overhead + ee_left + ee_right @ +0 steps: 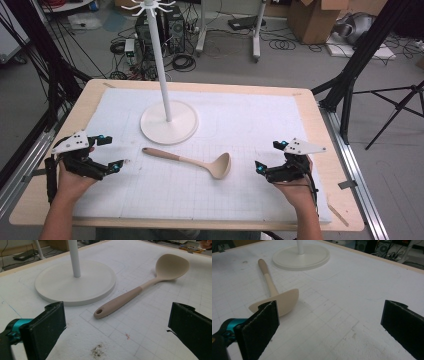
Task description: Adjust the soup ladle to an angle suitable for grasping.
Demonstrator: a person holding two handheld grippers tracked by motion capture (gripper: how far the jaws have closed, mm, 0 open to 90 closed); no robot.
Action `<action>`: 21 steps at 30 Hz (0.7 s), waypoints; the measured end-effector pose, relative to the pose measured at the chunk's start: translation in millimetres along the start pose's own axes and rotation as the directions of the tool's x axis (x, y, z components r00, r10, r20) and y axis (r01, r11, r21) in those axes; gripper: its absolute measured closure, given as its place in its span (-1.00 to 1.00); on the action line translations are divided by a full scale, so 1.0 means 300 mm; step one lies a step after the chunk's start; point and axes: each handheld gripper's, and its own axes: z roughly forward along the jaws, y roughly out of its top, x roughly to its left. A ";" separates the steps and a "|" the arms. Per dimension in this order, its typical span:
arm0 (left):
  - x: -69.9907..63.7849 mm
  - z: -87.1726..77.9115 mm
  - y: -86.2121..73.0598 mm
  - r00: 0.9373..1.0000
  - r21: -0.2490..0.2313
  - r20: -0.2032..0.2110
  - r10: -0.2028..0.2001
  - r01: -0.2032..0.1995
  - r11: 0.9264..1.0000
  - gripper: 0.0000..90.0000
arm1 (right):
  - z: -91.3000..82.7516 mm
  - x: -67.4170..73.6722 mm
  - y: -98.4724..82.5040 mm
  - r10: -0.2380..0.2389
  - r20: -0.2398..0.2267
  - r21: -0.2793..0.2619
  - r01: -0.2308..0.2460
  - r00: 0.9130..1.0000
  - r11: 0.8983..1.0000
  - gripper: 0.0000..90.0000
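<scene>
One ladle [192, 161] lay at the middle of the high view on the white mat [250, 120], just below the one white stand [169, 122]. Two grippers flanked it, the left gripper [111, 154] at lower left and the right gripper [266, 156] at lower right, both with jaws spread and empty. Bare mat lay between each and the ladle.

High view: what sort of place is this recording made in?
Probably a lab or workshop rigged for recording: a wooden table under a gridded white mat, black tripod legs beside it, and cables and a cardboard box on the floor.
</scene>
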 end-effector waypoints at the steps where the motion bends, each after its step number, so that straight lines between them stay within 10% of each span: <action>1: 0.002 -0.001 -0.001 1.000 0.000 -0.001 0.001 -0.001 1.000 -0.96 | 0.000 0.000 0.000 0.006 0.001 0.005 -0.006 1.000 1.000 -0.99; 21: -0.004 -0.002 0.007 1.000 -0.002 -0.004 0.009 -0.009 1.000 -0.96 | 0.006 -0.008 -0.004 0.019 0.018 0.025 -0.019 1.000 1.000 -0.99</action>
